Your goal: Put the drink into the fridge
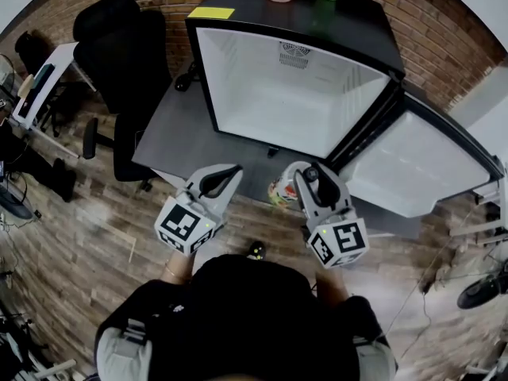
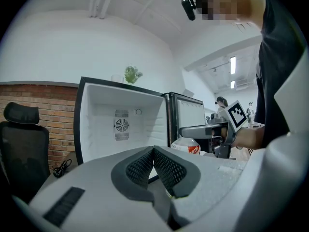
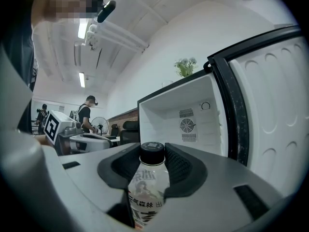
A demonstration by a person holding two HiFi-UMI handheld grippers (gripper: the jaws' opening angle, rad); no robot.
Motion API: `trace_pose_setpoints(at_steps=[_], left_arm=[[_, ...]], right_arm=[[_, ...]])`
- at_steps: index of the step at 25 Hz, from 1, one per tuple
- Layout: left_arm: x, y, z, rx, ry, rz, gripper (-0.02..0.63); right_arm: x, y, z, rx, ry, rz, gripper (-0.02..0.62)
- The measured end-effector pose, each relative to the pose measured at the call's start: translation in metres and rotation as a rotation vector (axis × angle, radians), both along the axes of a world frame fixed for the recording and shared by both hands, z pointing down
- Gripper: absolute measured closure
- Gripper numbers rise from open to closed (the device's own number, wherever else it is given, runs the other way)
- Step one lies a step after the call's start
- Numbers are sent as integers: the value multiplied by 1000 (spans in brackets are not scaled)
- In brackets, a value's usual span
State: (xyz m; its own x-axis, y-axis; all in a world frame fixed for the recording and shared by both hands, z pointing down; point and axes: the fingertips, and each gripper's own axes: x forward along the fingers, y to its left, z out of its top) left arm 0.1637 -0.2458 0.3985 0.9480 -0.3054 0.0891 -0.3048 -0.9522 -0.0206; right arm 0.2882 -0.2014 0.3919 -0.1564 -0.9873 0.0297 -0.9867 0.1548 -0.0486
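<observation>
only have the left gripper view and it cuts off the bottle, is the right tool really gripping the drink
Observer: Yes. The right gripper view shows the right tool shut on the drink bottle, pads on both sides of its neck.
Operator: is it inside the fridge yet
Observer: No. The head view shows it held in front of the open fridge, outside the opening.
Operator: anything on top of the fridge
Observer: A yellow note lies near its front left corner.
</observation>
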Motion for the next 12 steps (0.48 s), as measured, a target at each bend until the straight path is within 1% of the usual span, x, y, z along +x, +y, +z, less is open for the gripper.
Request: trace_pose_setpoints(at_steps=[8, 12], left_arm=[[10, -13, 7, -33, 2, -41, 609], [8, -20, 16, -75, -12, -57, 609]], right_arm=[[16, -26, -4, 13, 24, -36, 442], [22, -42, -6, 20, 40, -39, 442]])
